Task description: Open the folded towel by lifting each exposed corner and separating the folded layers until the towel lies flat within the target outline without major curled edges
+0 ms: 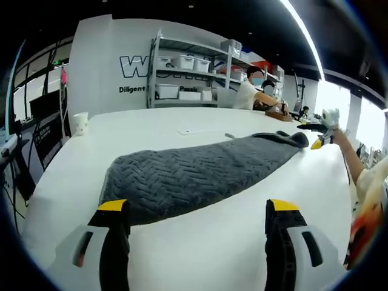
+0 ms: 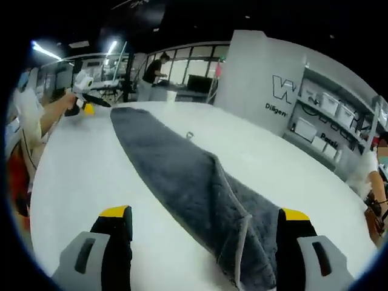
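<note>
We find the long grey ribbed plush towel (image 1: 194, 173) stretched across the white surface (image 1: 212, 248), its near end (image 2: 242, 242) bunched in folds, with our left tongs (image 1: 197, 212) and right tongs (image 2: 203, 221) both parted and empty; a shallow grab risks lifting several layers and curling edges.

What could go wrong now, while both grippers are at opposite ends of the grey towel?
1. The towel is still folded along its length, and the layers at its near end in the right gripper view lie curled; a pinch there may take two layers together.
2. A small object lies on the table beside the towel; unfolding might cover it.
</note>
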The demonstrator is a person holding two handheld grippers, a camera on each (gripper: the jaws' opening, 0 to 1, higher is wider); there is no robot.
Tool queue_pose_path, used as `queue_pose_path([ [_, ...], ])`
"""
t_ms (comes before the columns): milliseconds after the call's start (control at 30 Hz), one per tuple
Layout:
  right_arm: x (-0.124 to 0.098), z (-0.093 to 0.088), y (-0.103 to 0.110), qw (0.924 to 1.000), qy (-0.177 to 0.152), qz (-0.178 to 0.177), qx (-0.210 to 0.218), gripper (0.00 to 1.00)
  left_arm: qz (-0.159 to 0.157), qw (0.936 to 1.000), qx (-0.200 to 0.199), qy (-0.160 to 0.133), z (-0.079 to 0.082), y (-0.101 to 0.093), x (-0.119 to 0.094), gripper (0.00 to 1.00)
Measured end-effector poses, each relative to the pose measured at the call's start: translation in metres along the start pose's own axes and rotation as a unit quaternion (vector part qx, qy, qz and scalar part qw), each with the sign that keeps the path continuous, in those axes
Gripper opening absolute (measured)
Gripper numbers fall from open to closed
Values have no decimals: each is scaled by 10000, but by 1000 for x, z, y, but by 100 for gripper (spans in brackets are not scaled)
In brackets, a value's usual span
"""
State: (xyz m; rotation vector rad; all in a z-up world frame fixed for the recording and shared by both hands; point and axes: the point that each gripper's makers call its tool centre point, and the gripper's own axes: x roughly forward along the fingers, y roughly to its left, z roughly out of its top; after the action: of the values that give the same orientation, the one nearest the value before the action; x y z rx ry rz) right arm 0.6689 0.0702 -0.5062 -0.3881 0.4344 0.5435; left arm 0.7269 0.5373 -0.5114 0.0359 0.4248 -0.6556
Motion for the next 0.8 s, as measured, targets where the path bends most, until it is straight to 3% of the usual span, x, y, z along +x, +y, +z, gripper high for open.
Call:
queue_pose_path([
  [167,0,2,11,9999,-82,82,25,99,305,9995,22,-78,11,34,8,88],
  [567,1,6,18,9999,-129,60,-30,99,749,9970,-128,-128,44,90,40,81],
  [800,-3,6,22,9997,-126,44,-195,99,1210,9925,-153,-10,41,126,59,71],
])
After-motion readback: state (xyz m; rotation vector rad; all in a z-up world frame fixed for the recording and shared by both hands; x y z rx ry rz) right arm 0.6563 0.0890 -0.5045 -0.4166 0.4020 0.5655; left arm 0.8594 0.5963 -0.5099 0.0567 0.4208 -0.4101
